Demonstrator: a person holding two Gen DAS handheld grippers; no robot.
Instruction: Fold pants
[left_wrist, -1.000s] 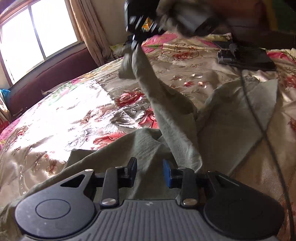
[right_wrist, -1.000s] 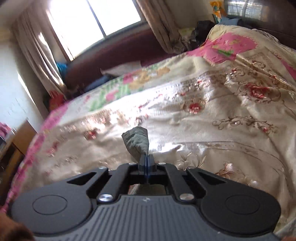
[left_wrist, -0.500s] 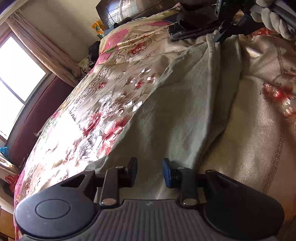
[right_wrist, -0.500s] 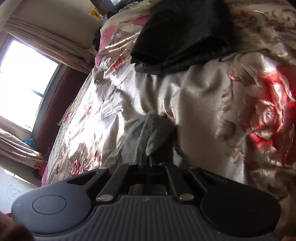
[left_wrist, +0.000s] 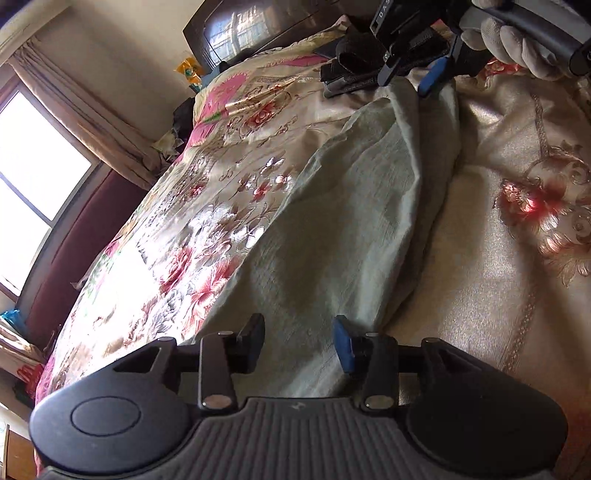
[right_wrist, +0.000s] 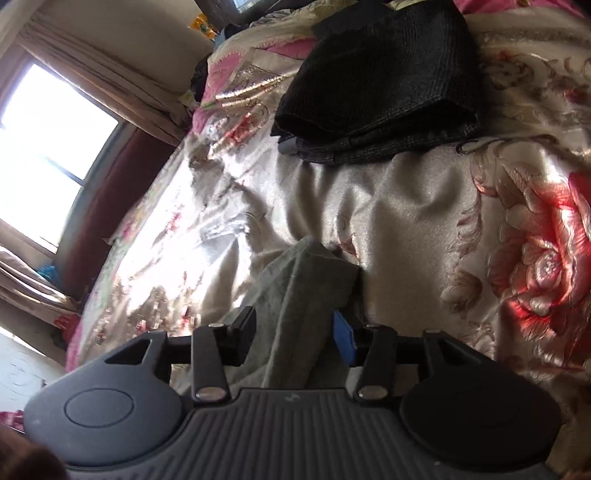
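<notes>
Currently lengthwise fold laid; release under way. Grey-green pants (left_wrist: 332, 229) flat, frame centre. Left gripper (left_wrist: 299, 338) opening, cloth between, unpressed. Right gripper (right_wrist: 293, 334) opening over hem, nothing clamped. Next, judged: regrip ends for crosswise fold.

Pants (left_wrist: 343, 221) lie lengthwise on bedspread (left_wrist: 498, 258), running from 6 o'clock to 1 o'clock in left wrist view. Folded dark clothes (right_wrist: 380, 85) sit on bedspread beyond pants' far end, at 12 o'clock. Window (left_wrist: 33, 184) at 9 o'clock, left of bed.
</notes>
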